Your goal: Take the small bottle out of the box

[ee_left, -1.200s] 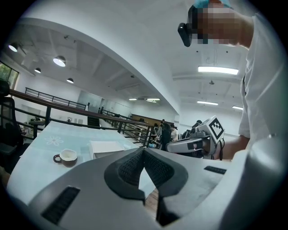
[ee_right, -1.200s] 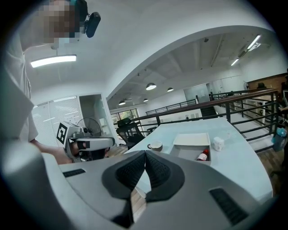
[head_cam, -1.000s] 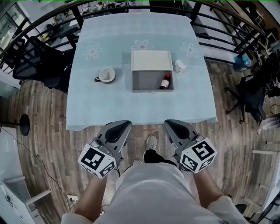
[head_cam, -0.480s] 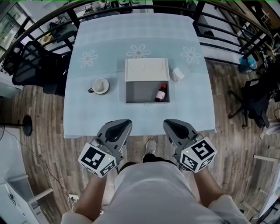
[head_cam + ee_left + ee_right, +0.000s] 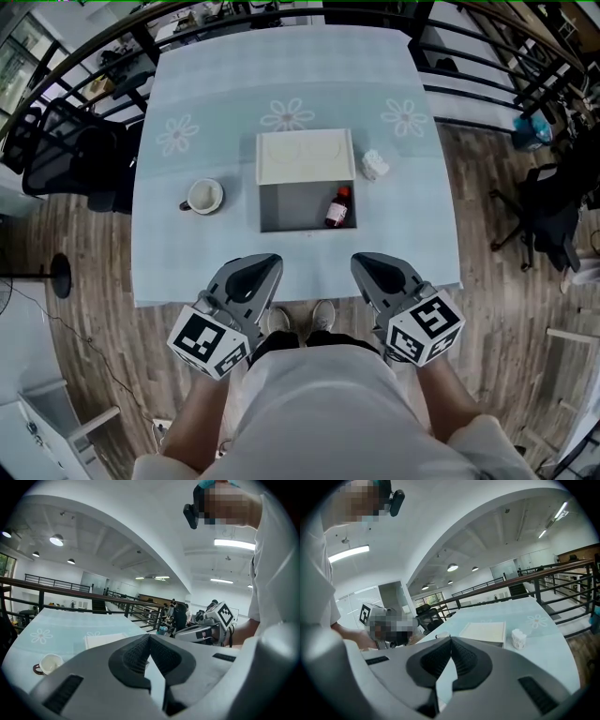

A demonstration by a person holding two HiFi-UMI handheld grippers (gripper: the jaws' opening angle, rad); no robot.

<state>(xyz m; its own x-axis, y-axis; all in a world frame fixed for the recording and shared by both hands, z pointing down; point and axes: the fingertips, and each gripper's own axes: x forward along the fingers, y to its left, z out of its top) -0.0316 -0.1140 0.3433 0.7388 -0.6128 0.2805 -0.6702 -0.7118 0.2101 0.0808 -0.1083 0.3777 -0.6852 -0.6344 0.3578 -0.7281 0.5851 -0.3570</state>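
Both grippers wait short of the worktop, bottle inside the open box

At the left of the worktop (image 5: 187,253) a white mug (image 5: 202,196) stands well apart from the box, out of the way of any reach. The left gripper (image 5: 255,270) hangs at the worktop's near edge, close to the person's body. Its fingers (image 5: 140,653) are clenched tip to tip with nothing between them, which suits a resting pose and not an approach. In the middle sits the grey box (image 5: 272,211). Its pale lid (image 5: 305,157) is folded back to the far side, so the inside lies open from above and from the person's side. The small bottle (image 5: 337,207) rests in the box's right part, near the right wall, its neck pointing away from the person; whether it lies flat or leans I cannot tell. A small white crumpled thing (image 5: 373,165) sits just beside the box's right far corner. The right gripper (image 5: 375,267) mirrors the left, fingers (image 5: 461,656) pressed together on nothing. Since the bottle lies on its side of the box, it looks the likelier one to reach, and it must open first
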